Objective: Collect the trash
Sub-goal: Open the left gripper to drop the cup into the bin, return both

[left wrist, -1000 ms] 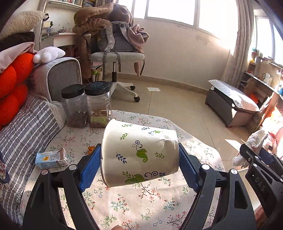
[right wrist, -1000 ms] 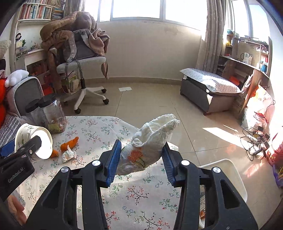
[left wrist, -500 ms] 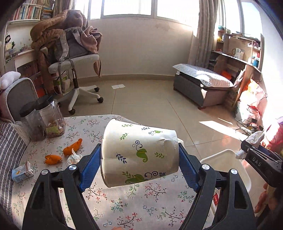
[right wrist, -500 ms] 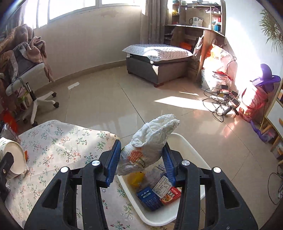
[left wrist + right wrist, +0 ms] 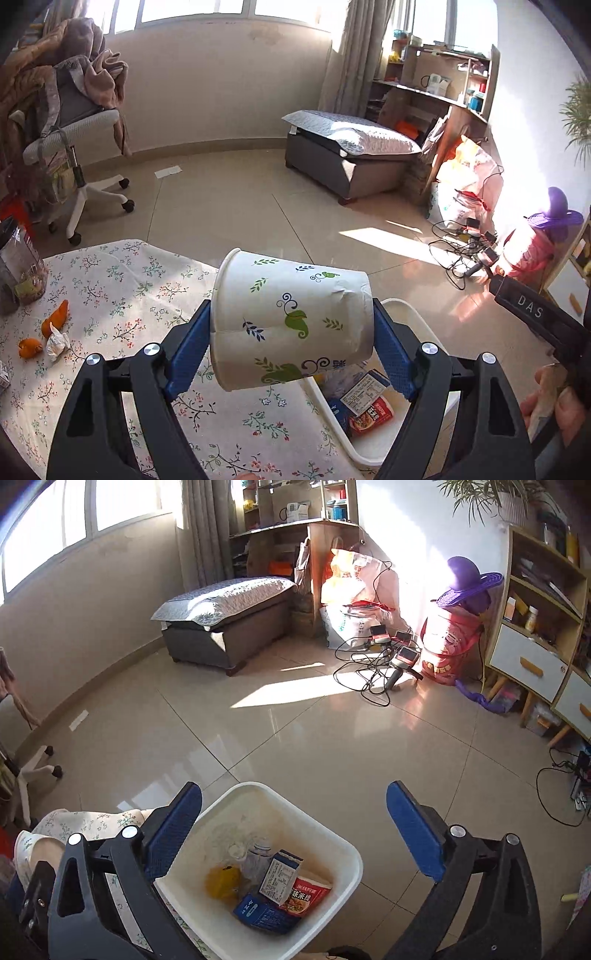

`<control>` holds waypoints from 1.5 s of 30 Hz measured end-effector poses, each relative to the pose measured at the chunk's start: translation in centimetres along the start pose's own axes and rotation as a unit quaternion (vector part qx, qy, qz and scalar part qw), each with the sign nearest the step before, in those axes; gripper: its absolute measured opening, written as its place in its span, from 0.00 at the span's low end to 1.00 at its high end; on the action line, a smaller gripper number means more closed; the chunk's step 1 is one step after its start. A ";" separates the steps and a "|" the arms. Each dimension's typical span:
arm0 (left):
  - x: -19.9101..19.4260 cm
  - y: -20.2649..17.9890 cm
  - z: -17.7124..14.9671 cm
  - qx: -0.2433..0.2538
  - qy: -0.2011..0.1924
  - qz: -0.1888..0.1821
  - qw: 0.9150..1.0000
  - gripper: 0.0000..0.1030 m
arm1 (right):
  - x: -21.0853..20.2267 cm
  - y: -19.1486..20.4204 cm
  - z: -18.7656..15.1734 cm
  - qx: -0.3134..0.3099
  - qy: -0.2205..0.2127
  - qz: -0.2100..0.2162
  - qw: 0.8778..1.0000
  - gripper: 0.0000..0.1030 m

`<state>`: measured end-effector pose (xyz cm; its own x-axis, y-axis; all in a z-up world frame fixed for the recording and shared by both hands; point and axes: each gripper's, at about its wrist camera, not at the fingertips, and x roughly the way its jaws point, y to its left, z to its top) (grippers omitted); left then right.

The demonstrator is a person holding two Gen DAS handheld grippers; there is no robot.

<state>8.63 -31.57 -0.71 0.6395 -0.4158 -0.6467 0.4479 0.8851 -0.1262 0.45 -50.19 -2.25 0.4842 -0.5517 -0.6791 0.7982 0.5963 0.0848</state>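
One paper cup point(image 5: 291, 321) is clamped sideways in the left claw point(image 5: 291, 347) above the desk point(image 5: 122, 288). The right claw point(image 5: 295, 834), just opened wide, is held empty over the white bin point(image 5: 332, 834); wrappers are seen inside at 6 o'clock.

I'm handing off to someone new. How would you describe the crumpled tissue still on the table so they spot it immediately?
Start at the floral tablecloth and go to its left edge in the left wrist view, below the clear jar. The crumpled tissue lies there between two orange peels, the only white scrap beside them.
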 end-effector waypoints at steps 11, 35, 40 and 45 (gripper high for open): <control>3.6 -4.1 0.0 -0.016 0.071 -0.095 0.993 0.78 | 0.1 -4.3 1.3 0.074 -0.017 -0.018 0.997 0.93; 0.7 4.8 -1.3 -0.042 0.049 0.069 0.996 0.86 | -1.9 5.5 -2.2 -0.062 -0.025 0.023 0.998 0.93; -0.6 8.2 -2.1 -0.058 0.042 0.109 0.991 0.87 | -2.7 9.1 -4.2 -0.118 -0.021 0.044 0.992 0.93; -2.1 12.0 -3.2 -0.078 0.039 0.145 0.986 0.87 | -3.8 12.1 -5.8 -0.153 -0.023 0.070 0.985 0.93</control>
<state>10.68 -19.39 -3.28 0.6729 -0.1294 -0.7283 0.1480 0.9882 -0.0388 6.17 -37.47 -2.88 0.6030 -0.4732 -0.6422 0.5804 0.8126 -0.0538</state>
